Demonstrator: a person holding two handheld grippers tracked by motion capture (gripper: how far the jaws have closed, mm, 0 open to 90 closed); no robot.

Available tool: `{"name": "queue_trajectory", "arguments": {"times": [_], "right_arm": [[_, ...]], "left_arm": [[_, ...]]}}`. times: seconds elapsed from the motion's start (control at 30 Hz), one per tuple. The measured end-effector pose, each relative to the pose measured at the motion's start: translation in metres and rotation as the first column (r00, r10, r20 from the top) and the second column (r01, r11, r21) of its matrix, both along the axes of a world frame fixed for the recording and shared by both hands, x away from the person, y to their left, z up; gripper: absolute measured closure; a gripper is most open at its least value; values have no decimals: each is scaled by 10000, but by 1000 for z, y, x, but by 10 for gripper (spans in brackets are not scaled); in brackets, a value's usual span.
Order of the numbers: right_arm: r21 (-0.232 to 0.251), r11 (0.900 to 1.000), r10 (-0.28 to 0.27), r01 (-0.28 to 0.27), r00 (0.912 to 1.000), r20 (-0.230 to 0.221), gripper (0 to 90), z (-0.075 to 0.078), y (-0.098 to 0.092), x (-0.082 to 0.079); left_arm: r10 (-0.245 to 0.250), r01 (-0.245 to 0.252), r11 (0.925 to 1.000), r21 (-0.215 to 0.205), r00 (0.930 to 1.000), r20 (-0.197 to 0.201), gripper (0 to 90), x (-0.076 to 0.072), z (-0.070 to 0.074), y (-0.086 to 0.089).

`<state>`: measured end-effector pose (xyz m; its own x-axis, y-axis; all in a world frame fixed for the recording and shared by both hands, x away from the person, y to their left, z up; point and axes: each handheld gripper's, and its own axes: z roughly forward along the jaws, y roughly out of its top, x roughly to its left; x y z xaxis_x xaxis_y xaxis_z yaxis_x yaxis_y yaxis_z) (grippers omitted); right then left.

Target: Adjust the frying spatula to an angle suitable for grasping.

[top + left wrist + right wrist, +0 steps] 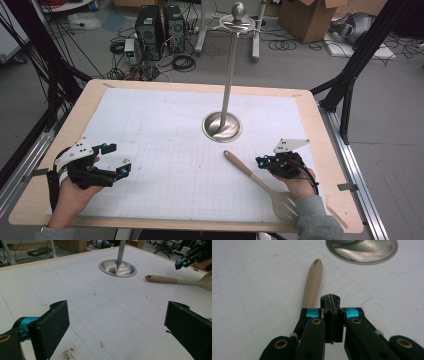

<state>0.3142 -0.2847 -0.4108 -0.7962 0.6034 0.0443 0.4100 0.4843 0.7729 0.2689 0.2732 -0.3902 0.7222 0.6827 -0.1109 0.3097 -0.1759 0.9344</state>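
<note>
Wooden spatula [260,183] flat on table [165,150], handle end toward metal stand base [222,126], slotted blade near front edge. Right tool [261,162] just beside handle, not touching; jaws pressed together, nothing between. Left tool [120,161] idle well apart at left, jaws spread wide, nothing held. Judged step: approach before pickup. Next move: spread right jaws, shift over handle [312,285], lower, close.

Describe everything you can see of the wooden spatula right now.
The spatula looks like pale wood, with a rounded handle that has a hole near its tip and a flat slotted blade. It lies flat on the white gridded mat, handle tip toward the metal stand base, blade toward the person. The right gripper, jaws shut, hovers beside the handle without gripping it.
</note>
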Motion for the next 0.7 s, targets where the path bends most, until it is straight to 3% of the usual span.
{"name": "queue_trajectory", "arguments": {"times": [0.3,0.37,0.43,0.53,0.6,0.7], "right_arm": [[588,9963,-645,623,9972,378,882,19,-6,-22],[865,9942,-657,635,9976,228,748,21,-7,-26],[763,9935,-869,849,9959,240,650,24,-6,-30],[637,9949,-814,776,9949,596,513,29,-3,-37],[848,9928,-905,847,9936,679,419,33,-2,-41],[1060,9898,-1031,951,9920,726,352,39,0,-47]], "left_arm": [[-101,102,9999,-133,9999,100,63,3,3,-1],[-172,176,9995,-266,9998,125,63,4,4,-2],[-195,200,9994,-297,9997,156,63,4,5,-2],[-215,221,9993,-311,9996,209,63,5,7,-3],[-196,203,9992,-334,9996,207,63,5,7,-3],[-232,240,9989,-407,9995,193,63,5,8,-3]]}}
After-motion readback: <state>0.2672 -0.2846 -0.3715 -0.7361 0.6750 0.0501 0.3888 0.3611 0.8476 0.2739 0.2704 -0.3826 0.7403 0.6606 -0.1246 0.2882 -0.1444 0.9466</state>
